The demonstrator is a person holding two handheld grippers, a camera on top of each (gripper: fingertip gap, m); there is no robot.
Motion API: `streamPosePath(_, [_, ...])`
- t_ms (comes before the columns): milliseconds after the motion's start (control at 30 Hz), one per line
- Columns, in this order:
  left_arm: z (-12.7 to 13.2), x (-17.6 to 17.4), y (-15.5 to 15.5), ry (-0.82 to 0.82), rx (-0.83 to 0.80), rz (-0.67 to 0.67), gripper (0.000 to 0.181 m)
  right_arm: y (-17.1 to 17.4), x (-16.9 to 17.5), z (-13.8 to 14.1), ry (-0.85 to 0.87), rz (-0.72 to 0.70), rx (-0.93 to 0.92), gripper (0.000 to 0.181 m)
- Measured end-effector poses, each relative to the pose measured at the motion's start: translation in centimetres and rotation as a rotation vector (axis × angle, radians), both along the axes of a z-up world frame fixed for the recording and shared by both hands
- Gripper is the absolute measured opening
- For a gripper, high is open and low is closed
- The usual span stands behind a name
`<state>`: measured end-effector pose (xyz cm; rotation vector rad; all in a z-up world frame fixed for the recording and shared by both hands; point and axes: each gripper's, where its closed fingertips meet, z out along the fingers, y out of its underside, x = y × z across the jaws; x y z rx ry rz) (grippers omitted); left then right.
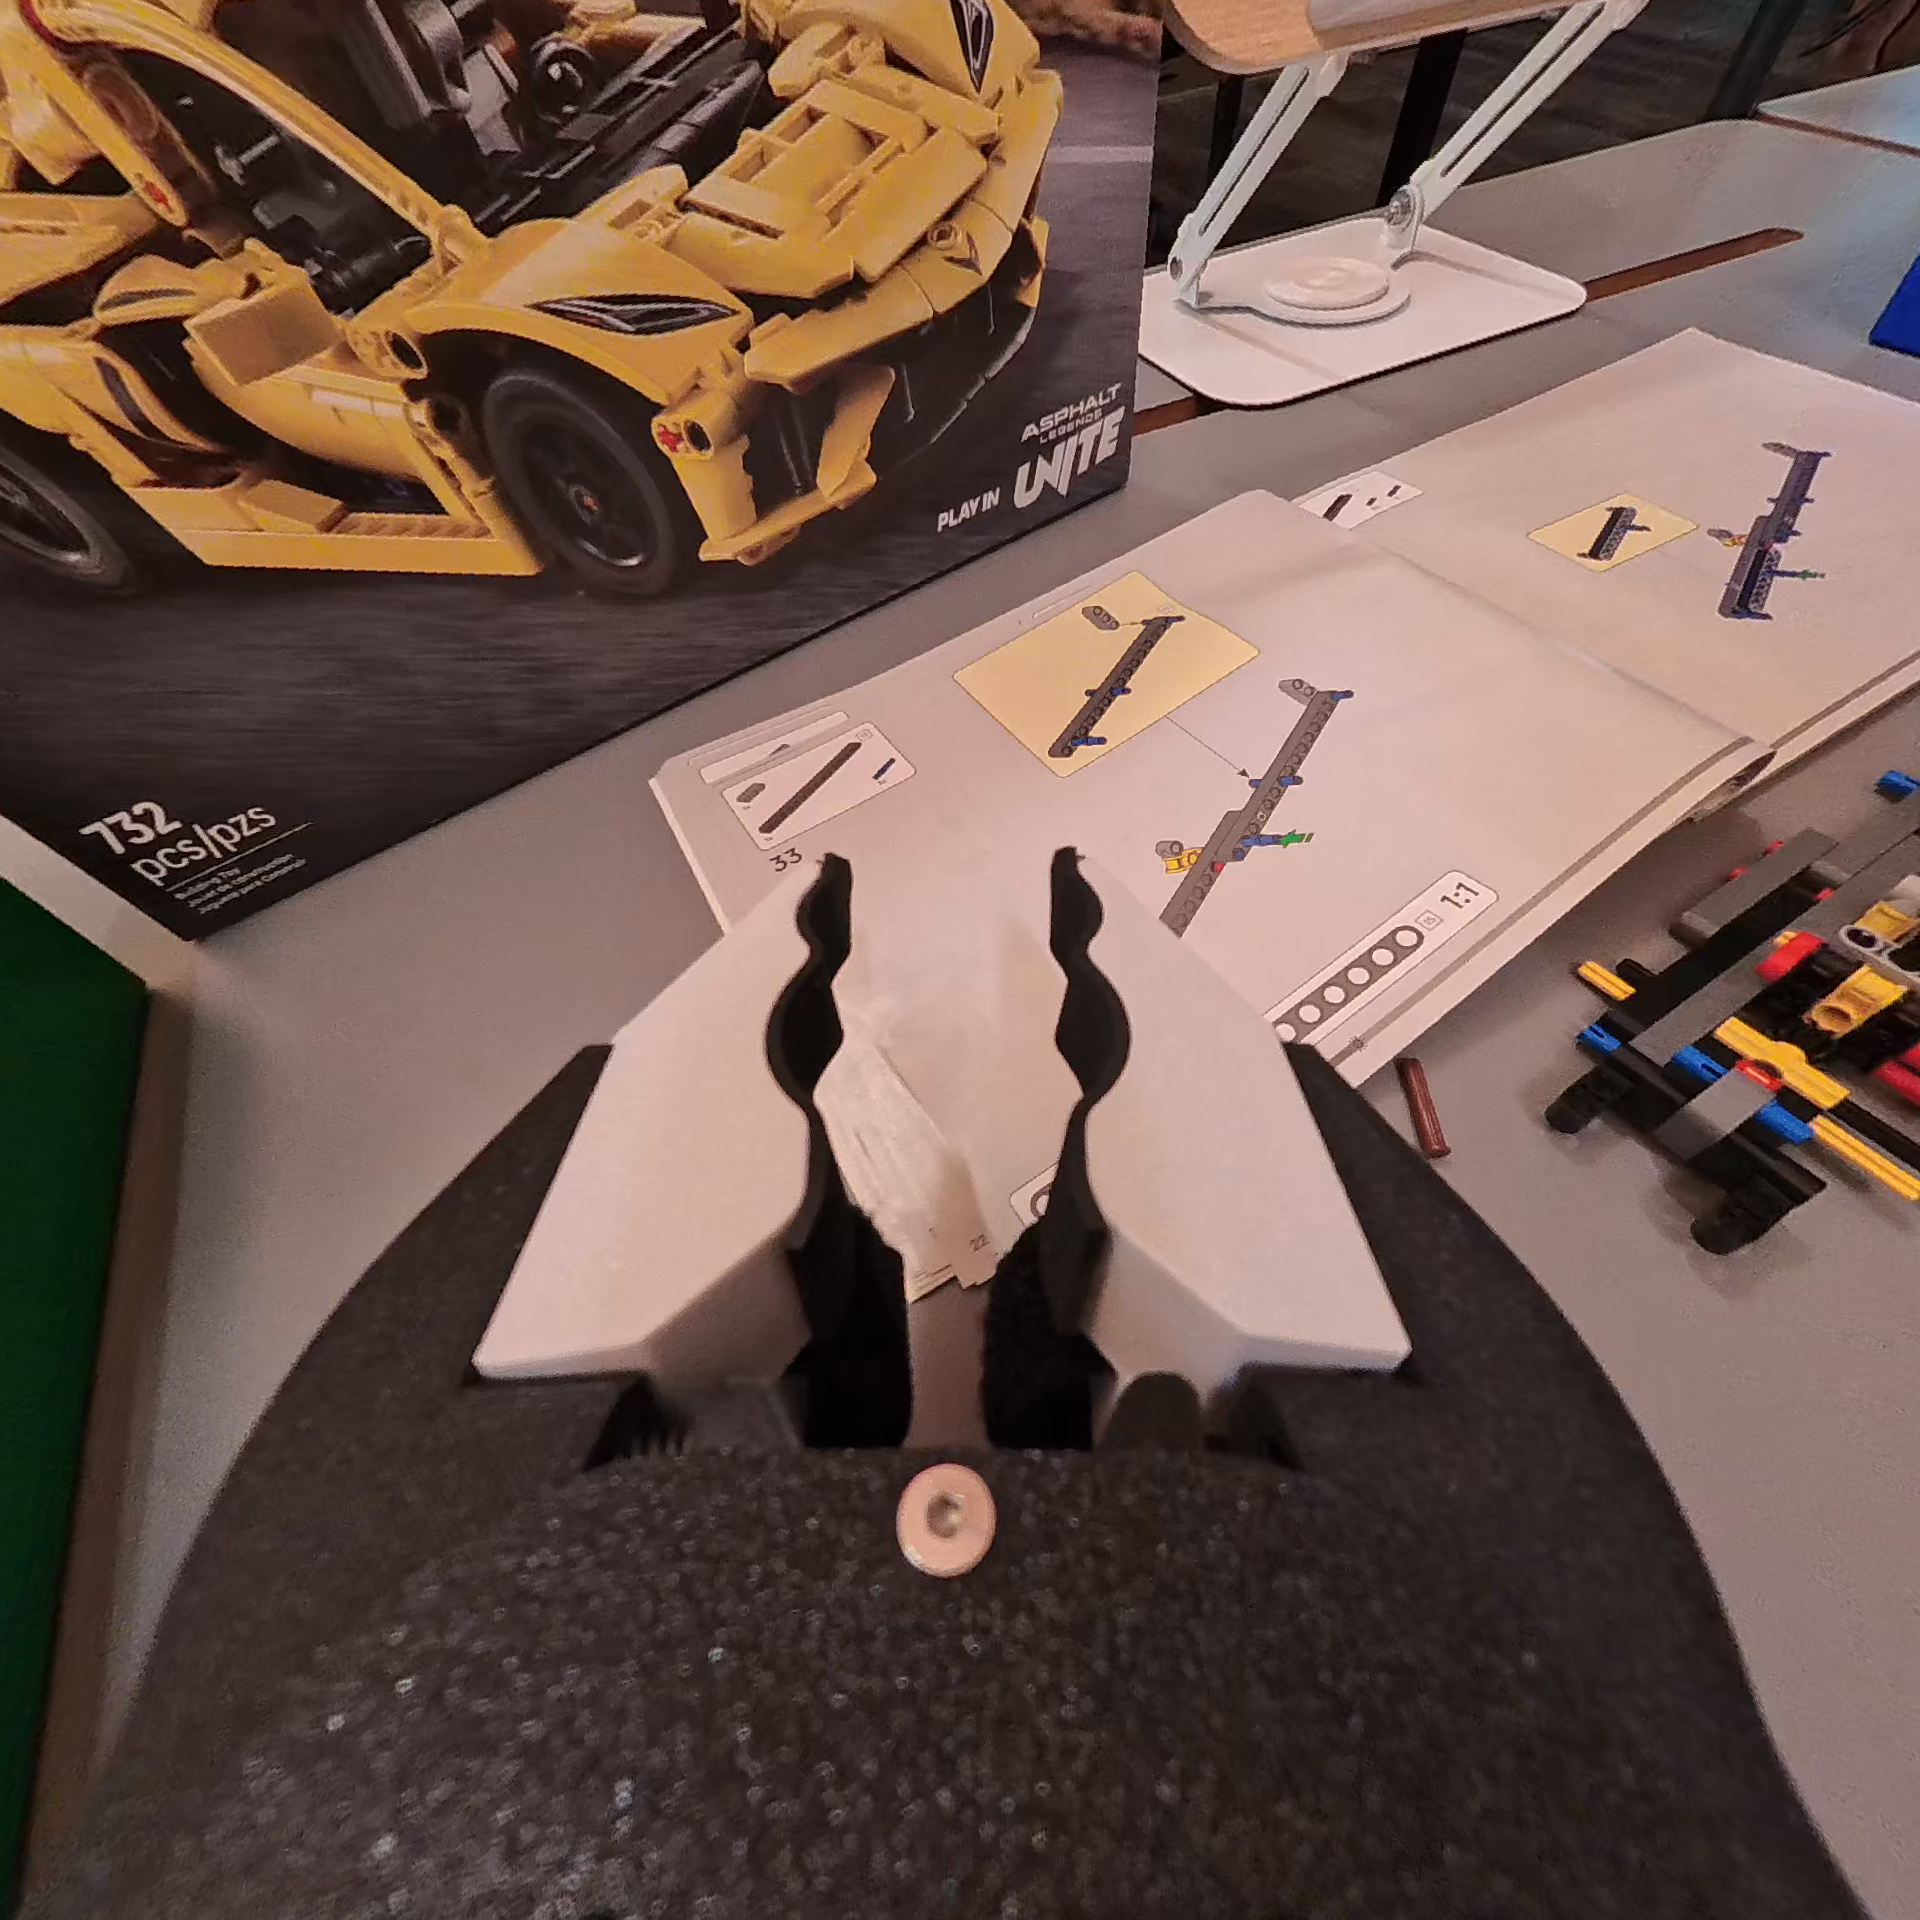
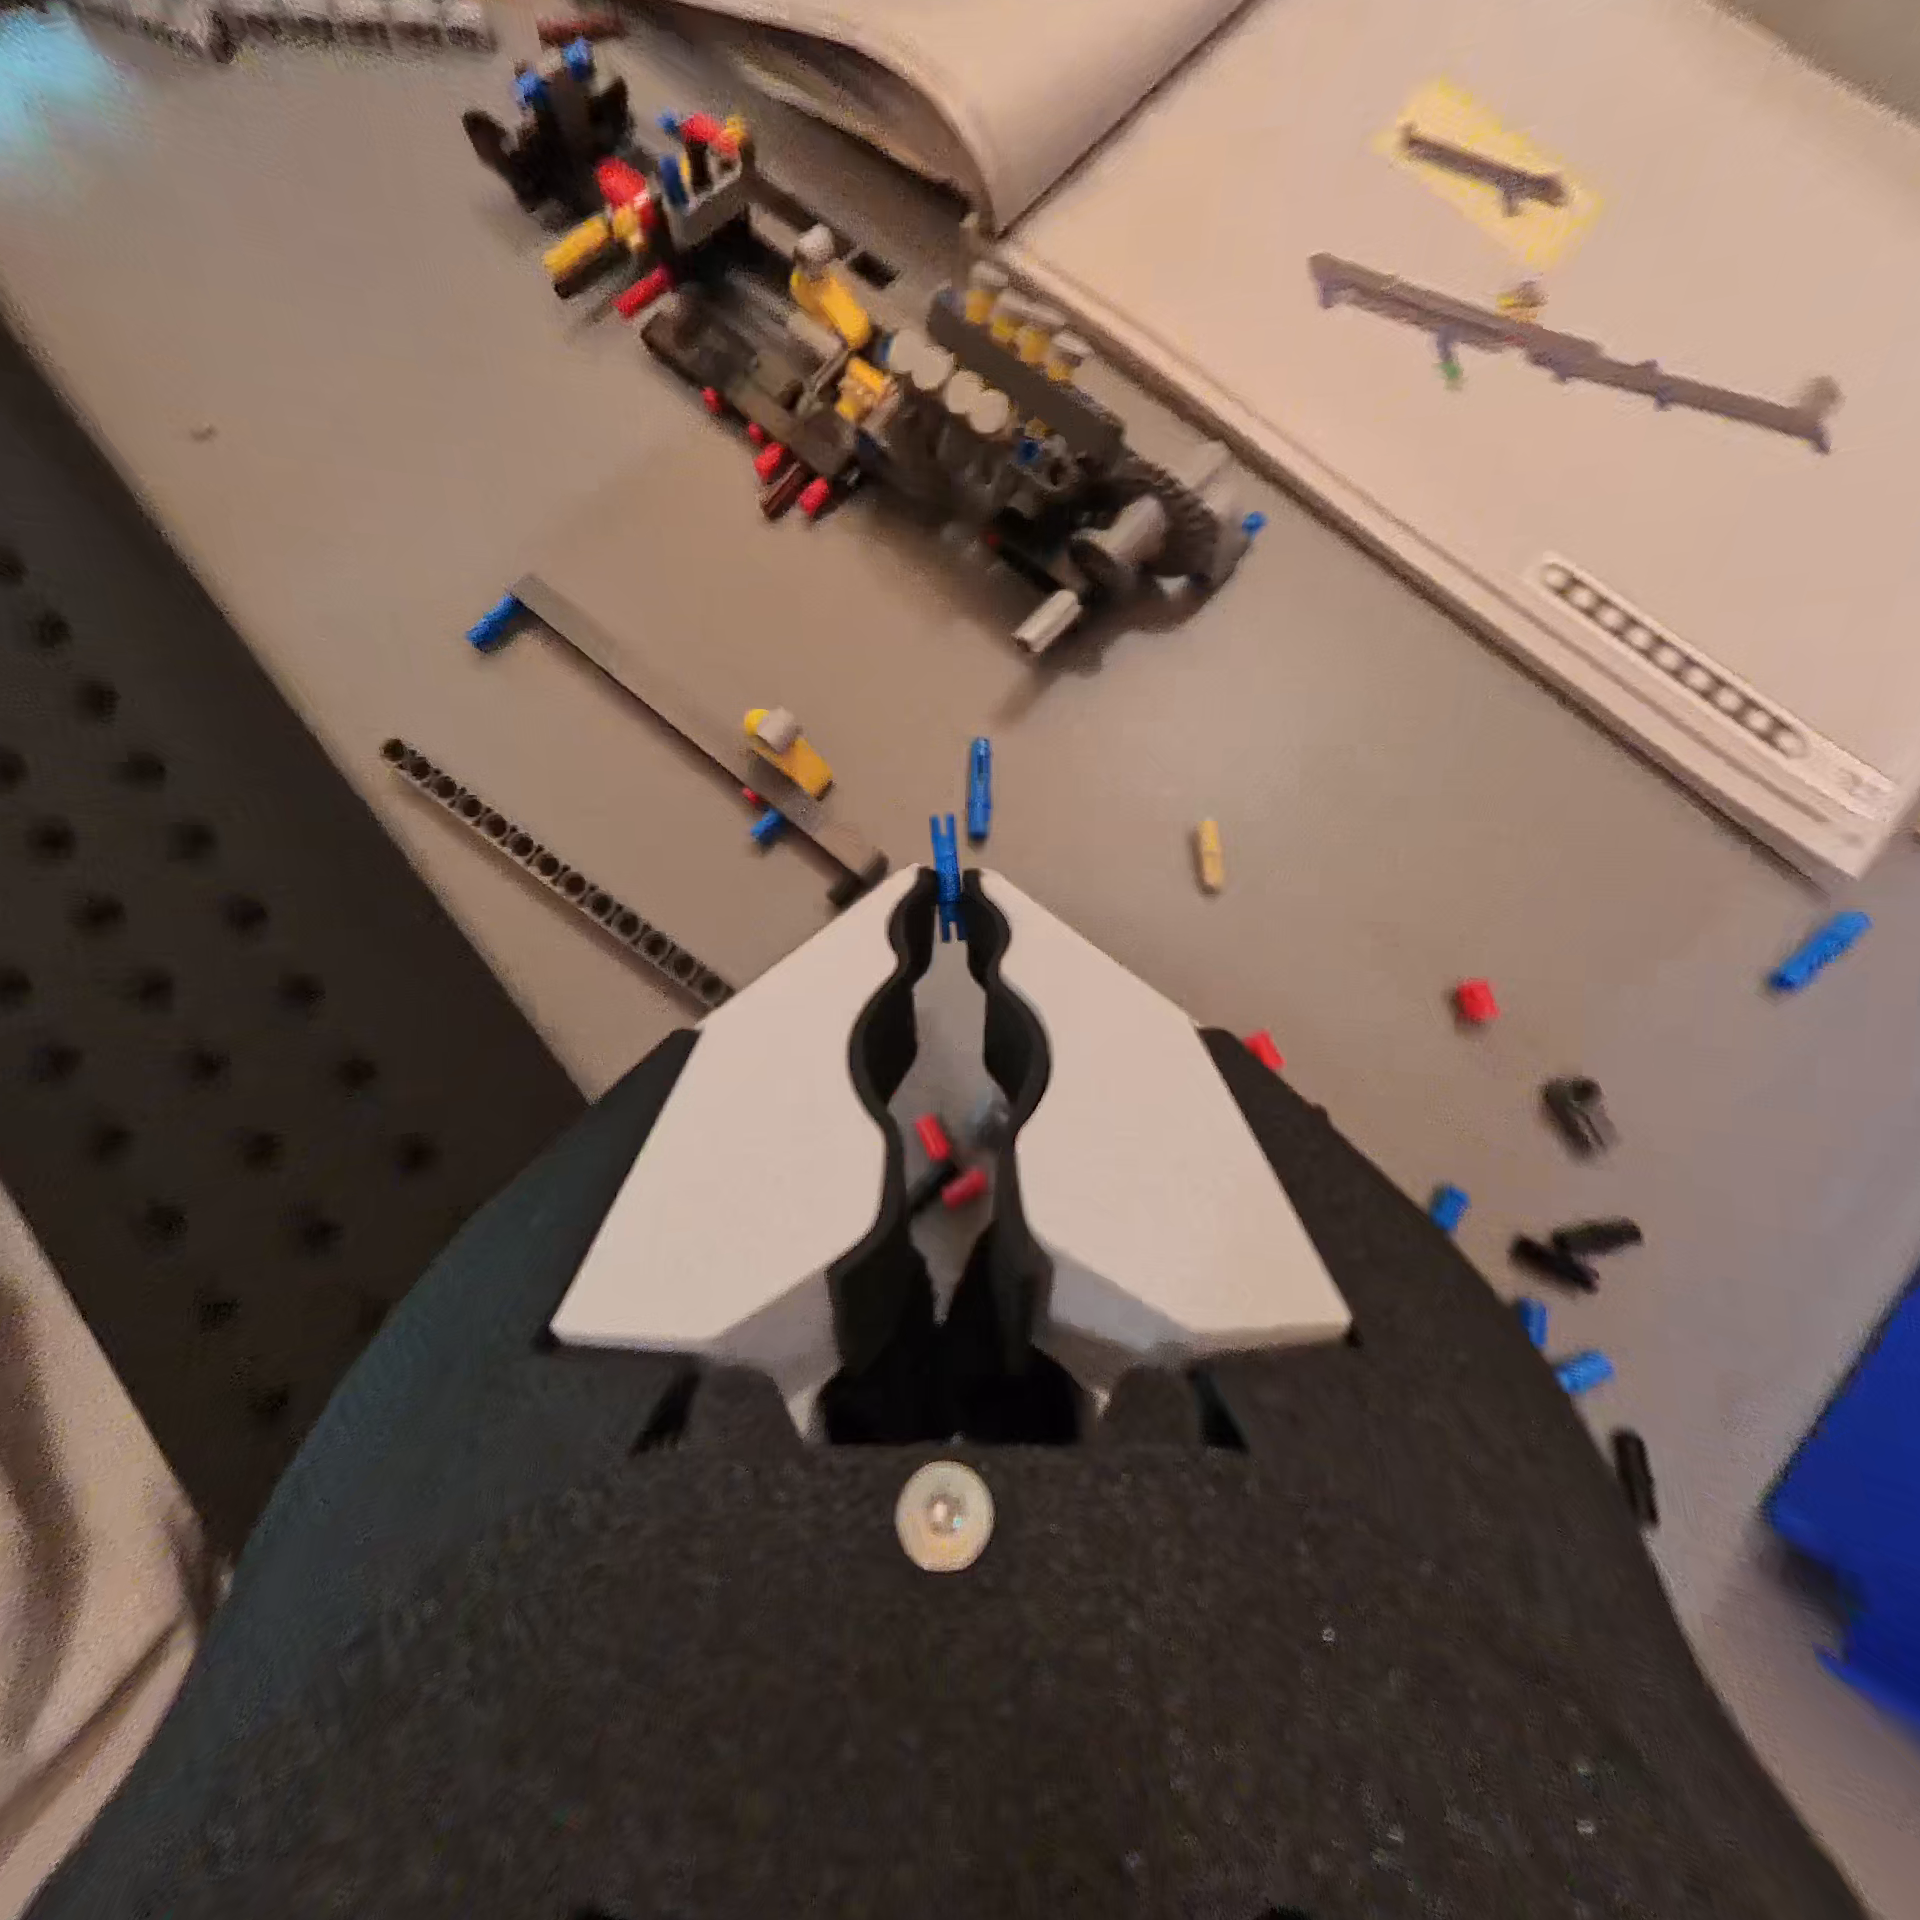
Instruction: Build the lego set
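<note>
My right gripper (image 2: 948, 878) is shut on a blue pin (image 2: 944, 868), held upright above the table. Ahead lie a dark grey beam (image 2: 686, 727) with blue pins and a yellow piece, a long black holed beam (image 2: 551, 868), and another blue pin (image 2: 978, 787). The part-built model (image 2: 894, 395) sits farther off, and shows at the right in the left wrist view (image 1: 1756, 1049). My left gripper (image 1: 951, 868) is open and empty over the open instruction booklet (image 1: 1299, 727).
The set's box (image 1: 468, 416) stands at the back left, a white stand (image 1: 1351, 301) behind the booklet. Loose blue, red, black and tan pins (image 2: 1558, 1174) lie scattered at the right. A blue tray (image 2: 1860, 1507) sits at right, a black perforated board (image 2: 156, 935) at left.
</note>
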<state>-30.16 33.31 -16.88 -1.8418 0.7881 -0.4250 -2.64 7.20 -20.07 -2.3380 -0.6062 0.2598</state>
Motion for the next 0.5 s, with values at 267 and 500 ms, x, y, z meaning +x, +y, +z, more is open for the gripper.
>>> streamPosePath(267, [0.3,0.1,-0.3,0.0,0.011,-0.007,0.037,1.4,-1.5,-3.5,-0.022,0.059,-0.111,0.004])
streamPosePath(500, [0.4,0.0,-0.3,-0.002,0.012,-0.006,0.038,-1.1,1.3,0.1,0.09,-0.029,-0.049,0.011])
